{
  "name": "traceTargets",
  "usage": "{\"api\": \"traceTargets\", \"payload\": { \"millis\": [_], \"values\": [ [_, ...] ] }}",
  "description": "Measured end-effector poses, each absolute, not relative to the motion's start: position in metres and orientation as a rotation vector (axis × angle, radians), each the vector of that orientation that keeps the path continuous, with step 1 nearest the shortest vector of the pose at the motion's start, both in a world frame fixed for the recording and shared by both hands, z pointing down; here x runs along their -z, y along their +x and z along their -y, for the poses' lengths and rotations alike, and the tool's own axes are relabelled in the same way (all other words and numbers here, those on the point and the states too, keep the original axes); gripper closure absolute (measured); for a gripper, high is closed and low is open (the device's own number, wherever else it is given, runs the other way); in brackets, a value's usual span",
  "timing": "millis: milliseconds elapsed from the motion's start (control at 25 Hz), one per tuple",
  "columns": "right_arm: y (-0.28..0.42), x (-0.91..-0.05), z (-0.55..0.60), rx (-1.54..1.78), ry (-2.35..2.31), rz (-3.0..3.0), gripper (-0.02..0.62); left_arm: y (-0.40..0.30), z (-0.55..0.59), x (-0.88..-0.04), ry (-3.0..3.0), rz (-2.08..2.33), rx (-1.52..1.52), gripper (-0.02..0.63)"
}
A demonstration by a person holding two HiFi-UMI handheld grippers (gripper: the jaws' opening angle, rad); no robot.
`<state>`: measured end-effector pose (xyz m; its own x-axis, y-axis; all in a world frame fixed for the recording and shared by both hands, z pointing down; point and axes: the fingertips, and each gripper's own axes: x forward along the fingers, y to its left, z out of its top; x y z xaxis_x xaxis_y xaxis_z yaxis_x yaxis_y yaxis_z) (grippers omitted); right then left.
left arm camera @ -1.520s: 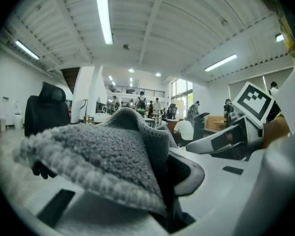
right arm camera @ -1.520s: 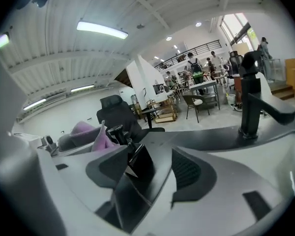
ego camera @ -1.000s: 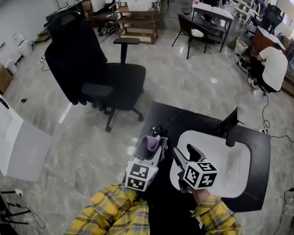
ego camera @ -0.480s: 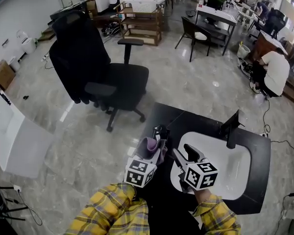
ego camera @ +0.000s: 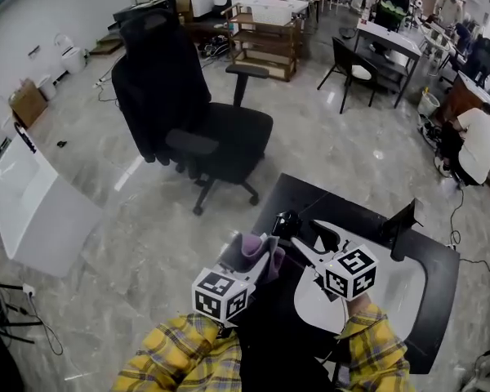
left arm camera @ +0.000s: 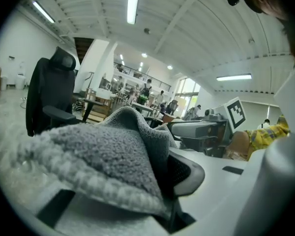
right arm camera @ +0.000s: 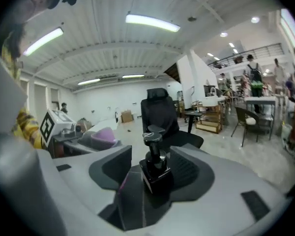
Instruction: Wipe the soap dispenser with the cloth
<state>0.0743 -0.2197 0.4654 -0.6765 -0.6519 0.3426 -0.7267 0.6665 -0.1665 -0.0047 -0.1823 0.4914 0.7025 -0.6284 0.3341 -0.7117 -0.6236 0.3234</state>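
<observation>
Right tool (ego camera: 298,235), empty and wide before, now gripping soap dispenser (right arm camera: 155,168), wrist rolled over

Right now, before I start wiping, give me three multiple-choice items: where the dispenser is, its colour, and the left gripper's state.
1. Where is the soap dispenser?
A. in the sink basin
B. between the right gripper's jaws
C. on the chair seat

2. What colour is it?
A. black
B. white
C. yellow

3. The left gripper is:
A. open and empty
B. shut on the tap
C. shut on the cloth

Answers:
1 B: the right gripper view shows it standing between the jaws.
2 A: its body and pump are black.
3 C: the left gripper view shows the cloth filling its jaws.
</observation>
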Motion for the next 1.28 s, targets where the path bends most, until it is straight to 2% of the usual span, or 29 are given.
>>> {"api": "traceTargets", "payload": {
  "millis": [200, 640, 880, 960, 1000, 1280],
  "values": [
    [0.055, -0.479, 0.234, -0.188, 0.779, 2.543, 0.339, -0.029, 0.173, -0.480, 2.468, 1.088, -0.236, 0.528],
    [0.036, -0.514, 0.246, -0.140, 0.352, 2.508, 0.337, -0.056, 0.158, -0.489, 2.394, 1.171, -0.242, 0.529],
    [0.027, -0.522, 0.248, -0.101, 0.269, 2.479, 0.337, -0.055, 0.160, -0.492, 2.378, 1.170, -0.241, 0.529],
    [0.027, -0.525, 0.251, -0.124, 0.263, 2.470, 0.359, -0.052, 0.162, -0.492, 2.383, 1.166, -0.245, 0.529],
    [0.028, -0.525, 0.253, -0.147, 0.273, 2.476, 0.379, -0.051, 0.163, -0.492, 2.384, 1.165, -0.245, 0.528],
    [0.031, -0.522, 0.257, -0.209, 0.458, 2.506, 0.382, -0.045, 0.166, -0.496, 2.375, 1.149, -0.254, 0.529]
  ]
}}
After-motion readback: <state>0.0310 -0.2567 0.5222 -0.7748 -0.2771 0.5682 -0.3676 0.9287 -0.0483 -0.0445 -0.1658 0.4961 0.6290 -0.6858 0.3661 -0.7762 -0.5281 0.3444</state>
